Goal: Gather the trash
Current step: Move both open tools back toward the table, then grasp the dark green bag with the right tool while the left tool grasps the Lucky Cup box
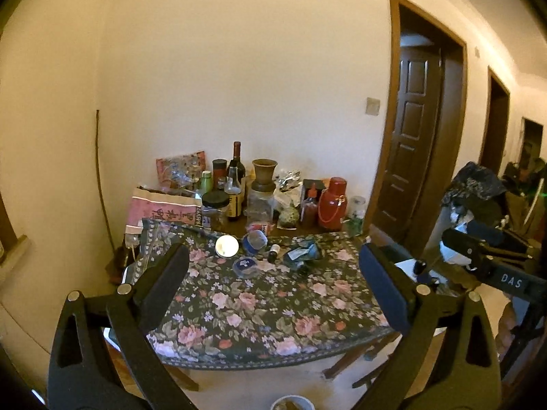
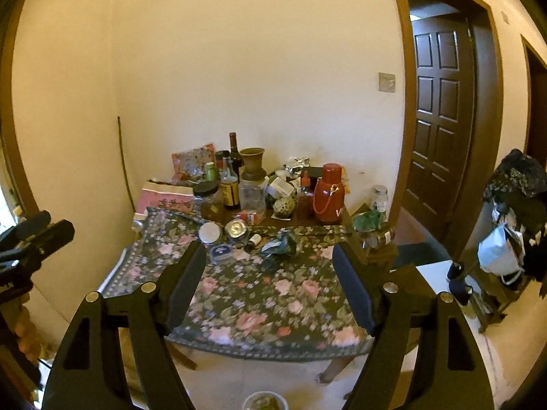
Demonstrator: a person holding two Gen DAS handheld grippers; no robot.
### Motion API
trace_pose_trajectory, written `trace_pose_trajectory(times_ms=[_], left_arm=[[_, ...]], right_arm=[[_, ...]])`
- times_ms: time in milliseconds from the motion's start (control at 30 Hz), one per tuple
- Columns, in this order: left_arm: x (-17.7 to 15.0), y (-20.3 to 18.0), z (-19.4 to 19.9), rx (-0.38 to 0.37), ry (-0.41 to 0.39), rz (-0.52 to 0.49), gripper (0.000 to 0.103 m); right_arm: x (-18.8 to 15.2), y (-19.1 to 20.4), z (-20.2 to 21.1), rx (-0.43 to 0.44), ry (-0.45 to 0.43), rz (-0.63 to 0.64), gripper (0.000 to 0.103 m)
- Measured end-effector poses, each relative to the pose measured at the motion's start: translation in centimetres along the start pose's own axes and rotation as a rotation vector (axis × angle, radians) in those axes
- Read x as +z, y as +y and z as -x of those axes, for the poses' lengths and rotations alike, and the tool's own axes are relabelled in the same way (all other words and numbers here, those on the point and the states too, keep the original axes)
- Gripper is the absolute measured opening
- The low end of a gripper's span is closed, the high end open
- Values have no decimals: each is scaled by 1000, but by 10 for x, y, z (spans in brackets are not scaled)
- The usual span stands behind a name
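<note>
A table under a dark floral cloth stands ahead of both grippers. Toward its far side lie a crumpled green-blue wrapper, a small dark bottle, a flat blue lid and a round white-topped tin. My left gripper hangs open in front of the table, nothing between its fingers. My right gripper is open too, empty, level with it and short of the table's near edge.
Bottles, jars, a brown vase, a red flask and bags crowd the table's back by the wall. A round white container sits on the floor below. A doorway opens right; black bags hang there.
</note>
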State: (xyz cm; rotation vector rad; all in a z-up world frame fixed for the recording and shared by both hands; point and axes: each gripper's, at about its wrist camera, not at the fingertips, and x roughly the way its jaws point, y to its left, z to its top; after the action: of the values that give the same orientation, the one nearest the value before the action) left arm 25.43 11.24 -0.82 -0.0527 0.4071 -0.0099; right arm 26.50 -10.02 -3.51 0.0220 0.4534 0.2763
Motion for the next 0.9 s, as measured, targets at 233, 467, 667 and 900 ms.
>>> trace_pose_trajectory(times_ms=[233,467,667,900], left_arm=[[13,-19,-74,69,70,20,100],[10,-19,-148,168,171,81,100],[-2,2,-202,170,267,131,100],[-26,35,-282,141,407,98,100]], right_arm=[[23,-38,-59,64,86,25,73],[29,-65,-121,161,225,-4,74],[24,-65,-177,231,360,-38,74],[16,-61,-243,192,459,-150,74]])
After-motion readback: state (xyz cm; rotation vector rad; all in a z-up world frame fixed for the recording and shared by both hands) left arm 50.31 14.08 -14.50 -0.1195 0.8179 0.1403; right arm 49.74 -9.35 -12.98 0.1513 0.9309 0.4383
